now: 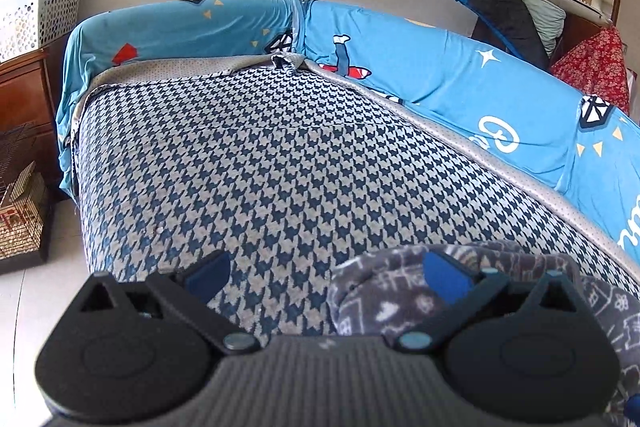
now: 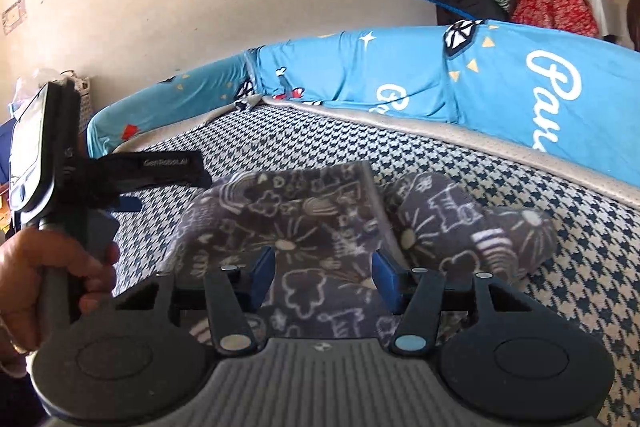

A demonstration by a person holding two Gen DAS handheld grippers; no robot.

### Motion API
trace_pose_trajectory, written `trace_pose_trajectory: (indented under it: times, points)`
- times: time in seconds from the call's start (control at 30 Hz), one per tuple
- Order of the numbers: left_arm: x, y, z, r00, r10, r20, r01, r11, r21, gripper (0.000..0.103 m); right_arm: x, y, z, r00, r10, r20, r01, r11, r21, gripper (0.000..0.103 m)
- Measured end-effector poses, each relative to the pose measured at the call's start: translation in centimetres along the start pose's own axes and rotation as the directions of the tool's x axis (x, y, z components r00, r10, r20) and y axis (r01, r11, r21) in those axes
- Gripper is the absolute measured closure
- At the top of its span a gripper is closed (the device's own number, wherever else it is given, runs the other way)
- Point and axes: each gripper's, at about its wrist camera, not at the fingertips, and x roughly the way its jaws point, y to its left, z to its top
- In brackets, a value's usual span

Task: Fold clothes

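Garment (image 2: 320,227): grey fleece with white doodle print, bunched and partly folded, lying on the houndstooth cover (image 2: 540,227) at the centre of the right wrist view; its edge fills the lower right of the left wrist view.

Left gripper (image 1: 326,273): lower centre of its frame, fingers spread wide, nothing between them, one blue pad (image 1: 444,275) over the garment's edge.

Right gripper (image 2: 324,273): lower centre, fingers parted, garment beneath; whether the pads touch the cloth cannot be told.

Hand (image 2: 44,279): lower left, gripping the left tool's handle.

Blue printed sheet (image 1: 420,67): draped along the far side.

Basket (image 1: 36,15): upper left.
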Motion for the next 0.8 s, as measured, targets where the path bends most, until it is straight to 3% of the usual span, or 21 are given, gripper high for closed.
trace_pose_trajectory:
  times: [0.1,0.23,0.47,0.67,0.8]
  points:
    - [0.7,0.4,0.0,1.0,-0.004,-0.012,0.004,1.0,-0.019,0.0,0.8,0.4,-0.5,0.999,0.038,-0.035,-0.038,0.999,-0.008,0.049]
    - [1.9,-0.3,-0.4,1.0,-0.003,-0.011,0.003,1.0,0.002,0.0,1.7,0.4,-1.2,0.998,-0.002,-0.06,0.0,0.999,-0.039,0.05]
    - [3.8,-1.8,-1.0,1.0,0.022,-0.006,-0.022,0.999,0.042,0.0,2.5,-0.6,-1.9,0.998,-0.034,-0.056,0.033,0.999,-0.016,0.049]
    - [4.6,-3.8,-1.7,0.996,0.074,0.04,-0.079,0.986,0.149,0.0,3.2,-1.3,-2.1,0.998,-0.047,-0.048,0.047,0.999,0.002,0.049]
    - [5.5,-3.9,-2.0,0.998,0.063,0.012,-0.064,0.988,0.138,0.0,3.8,-1.5,-2.3,0.998,-0.057,-0.035,0.058,0.998,0.001,0.049]
